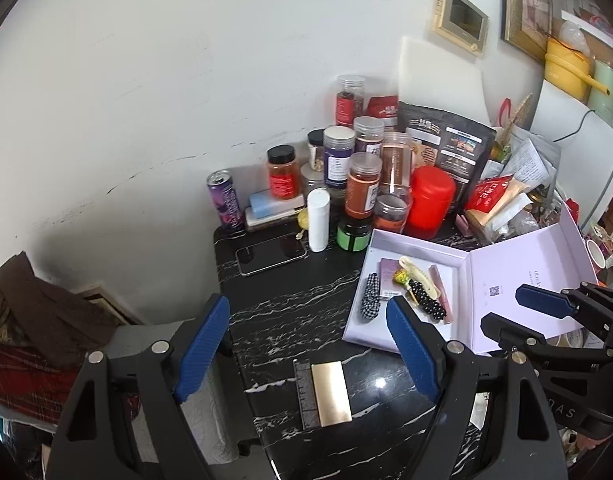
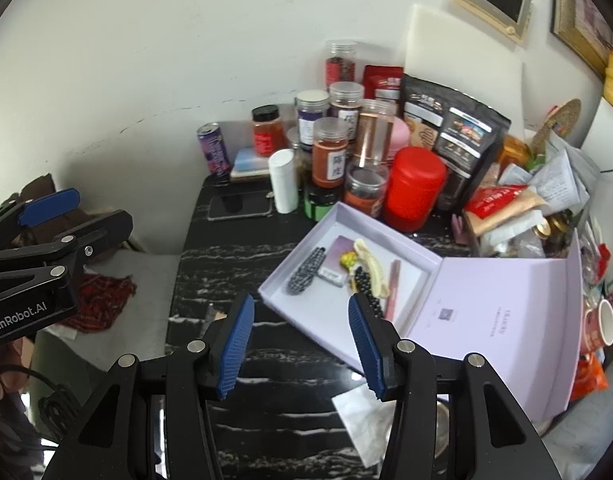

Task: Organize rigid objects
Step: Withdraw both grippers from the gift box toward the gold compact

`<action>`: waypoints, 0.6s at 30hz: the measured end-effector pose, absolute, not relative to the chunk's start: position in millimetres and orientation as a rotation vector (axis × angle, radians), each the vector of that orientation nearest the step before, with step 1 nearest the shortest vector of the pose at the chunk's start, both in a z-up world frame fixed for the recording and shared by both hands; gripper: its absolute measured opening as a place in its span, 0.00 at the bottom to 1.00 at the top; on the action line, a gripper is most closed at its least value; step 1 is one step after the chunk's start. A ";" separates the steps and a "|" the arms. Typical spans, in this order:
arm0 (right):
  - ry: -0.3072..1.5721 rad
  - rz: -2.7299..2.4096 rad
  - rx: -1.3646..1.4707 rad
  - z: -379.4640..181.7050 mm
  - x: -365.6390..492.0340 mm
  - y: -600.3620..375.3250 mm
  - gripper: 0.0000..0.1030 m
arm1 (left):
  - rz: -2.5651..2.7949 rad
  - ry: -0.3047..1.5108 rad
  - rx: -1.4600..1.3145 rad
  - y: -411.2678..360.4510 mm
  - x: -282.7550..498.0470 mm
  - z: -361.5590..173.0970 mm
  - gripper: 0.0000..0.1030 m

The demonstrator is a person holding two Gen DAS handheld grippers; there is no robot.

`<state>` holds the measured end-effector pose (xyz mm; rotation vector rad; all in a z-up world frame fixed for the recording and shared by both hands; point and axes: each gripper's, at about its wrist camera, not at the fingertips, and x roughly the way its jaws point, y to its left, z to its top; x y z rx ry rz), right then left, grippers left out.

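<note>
Both claws are empty as I see them: my left claw (image 1: 308, 350) has its jaws spread wide over the black marbled surface (image 1: 290, 308), and my right claw (image 2: 302, 346) is likewise spread, holding nothing, hovering at the near edge of the lavender box (image 2: 306, 312).

I judge the job partly done. Lying loose in the open box already: one checkered hair clip (image 2: 306, 270), one small purple card-like packet (image 2: 340, 254), one cream claw clip (image 2: 370, 266), one beaded black clip (image 2: 364, 286), one pink stick (image 2: 394, 288) and one small yellow-green piece (image 2: 349, 259) I cannot identify. That makes six items inside.

Still out on the surface, between the left claw's fingers, is one flat gold plate with a dark ruled strip (image 1: 324, 392) along its edge, well short of the box. It looks to me like the next thing to go in. One phone (image 1: 271, 255) lies flat farther back, near one white tube (image 1: 319, 219). Behind them stands a crowded cluster of spice jars (image 1: 362, 184), roughly ten though some hide others, plus one red canister (image 1: 430, 200) and one purple can (image 1: 225, 200). Whether those belong to the tidy-up I cannot tell.
</note>
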<state>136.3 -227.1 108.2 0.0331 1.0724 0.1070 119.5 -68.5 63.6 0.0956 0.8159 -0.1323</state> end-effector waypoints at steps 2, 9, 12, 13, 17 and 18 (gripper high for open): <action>1.078 0.127 0.030 105.6 133.8 -219.8 0.48 | -0.102 0.814 0.098 -59.7 113.4 62.6 0.79; 1.086 0.194 0.010 99.6 127.5 -197.0 0.48 | 0.007 0.783 0.127 -35.8 98.2 60.4 0.79; 1.098 0.232 0.013 93.6 126.1 -187.9 0.48 | 0.035 0.792 0.117 -24.6 94.9 56.0 0.79; 1.099 0.240 0.013 92.3 125.4 -185.7 0.48 | 0.044 0.792 0.115 -22.0 93.3 55.0 0.79; 1.107 0.275 0.019 83.1 125.2 -177.1 0.48 | 0.061 0.819 0.085 -10.4 91.7 44.1 0.79; 1.111 0.281 0.020 80.3 125.8 -175.5 0.49 | 0.065 0.827 0.079 -8.0 91.7 40.1 0.79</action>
